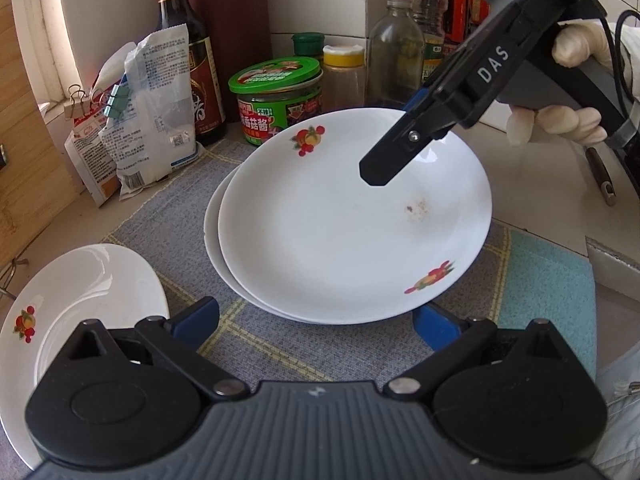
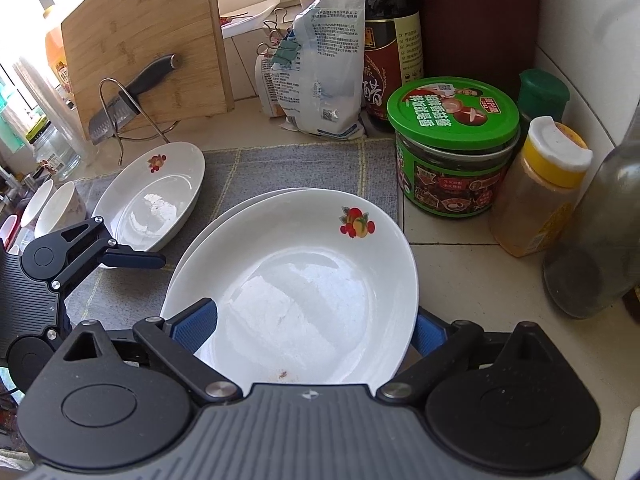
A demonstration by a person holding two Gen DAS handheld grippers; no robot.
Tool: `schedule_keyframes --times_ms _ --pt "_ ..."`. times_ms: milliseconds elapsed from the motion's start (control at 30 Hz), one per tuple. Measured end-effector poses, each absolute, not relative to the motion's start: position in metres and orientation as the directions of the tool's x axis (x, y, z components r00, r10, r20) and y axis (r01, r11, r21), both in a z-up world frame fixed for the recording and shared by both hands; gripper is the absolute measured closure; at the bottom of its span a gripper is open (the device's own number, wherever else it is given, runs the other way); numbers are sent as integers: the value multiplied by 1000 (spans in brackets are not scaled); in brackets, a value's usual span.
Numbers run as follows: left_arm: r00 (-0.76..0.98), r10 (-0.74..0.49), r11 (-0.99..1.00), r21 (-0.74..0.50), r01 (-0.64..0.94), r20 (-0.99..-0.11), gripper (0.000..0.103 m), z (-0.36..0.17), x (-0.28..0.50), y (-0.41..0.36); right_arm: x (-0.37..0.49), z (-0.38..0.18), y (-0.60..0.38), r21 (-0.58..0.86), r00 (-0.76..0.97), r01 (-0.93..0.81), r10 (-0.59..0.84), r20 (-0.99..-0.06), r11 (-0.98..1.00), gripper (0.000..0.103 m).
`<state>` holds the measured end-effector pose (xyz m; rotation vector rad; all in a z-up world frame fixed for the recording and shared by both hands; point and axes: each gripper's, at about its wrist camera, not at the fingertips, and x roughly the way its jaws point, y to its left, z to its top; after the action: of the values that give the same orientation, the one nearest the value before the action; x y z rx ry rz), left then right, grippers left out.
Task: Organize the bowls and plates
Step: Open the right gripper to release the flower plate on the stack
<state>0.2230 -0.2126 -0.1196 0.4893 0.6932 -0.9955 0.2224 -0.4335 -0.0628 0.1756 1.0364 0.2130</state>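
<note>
A white fruit-printed plate [image 1: 344,224] lies on top of a second white plate [image 1: 214,236] on a grey mat [image 1: 160,216]. A third plate [image 1: 80,292] lies apart at the lower left. In the right wrist view the stack [image 2: 304,280] fills the middle and the lone plate [image 2: 148,196] lies to its left. My left gripper [image 1: 316,324] is open at the stack's near edge, one finger on each side. My right gripper [image 2: 316,328] is open, its fingers spread at the top plate's rim. Two small bowls [image 2: 56,208] stand at the far left.
Behind the mat stand a green-lidded jar [image 1: 280,96], a yellow-capped spice bottle [image 1: 344,76], dark sauce bottles [image 1: 192,64], a clear bottle [image 1: 396,52] and clipped bags [image 1: 148,120]. A bamboo cutting board [image 2: 144,40] and a knife on a wire rack [image 2: 132,96] stand at the left.
</note>
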Motion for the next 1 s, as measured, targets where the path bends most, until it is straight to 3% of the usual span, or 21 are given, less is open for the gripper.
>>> schedule_keyframes --times_ms 600,1000 --pt "373 -594 471 68 879 -713 1 -119 220 -211 211 -63 -429 200 482 -63 206 -852 978 2" --pt "456 -596 547 81 833 -661 1 -99 203 -190 204 -46 -410 173 542 -135 219 -811 976 0"
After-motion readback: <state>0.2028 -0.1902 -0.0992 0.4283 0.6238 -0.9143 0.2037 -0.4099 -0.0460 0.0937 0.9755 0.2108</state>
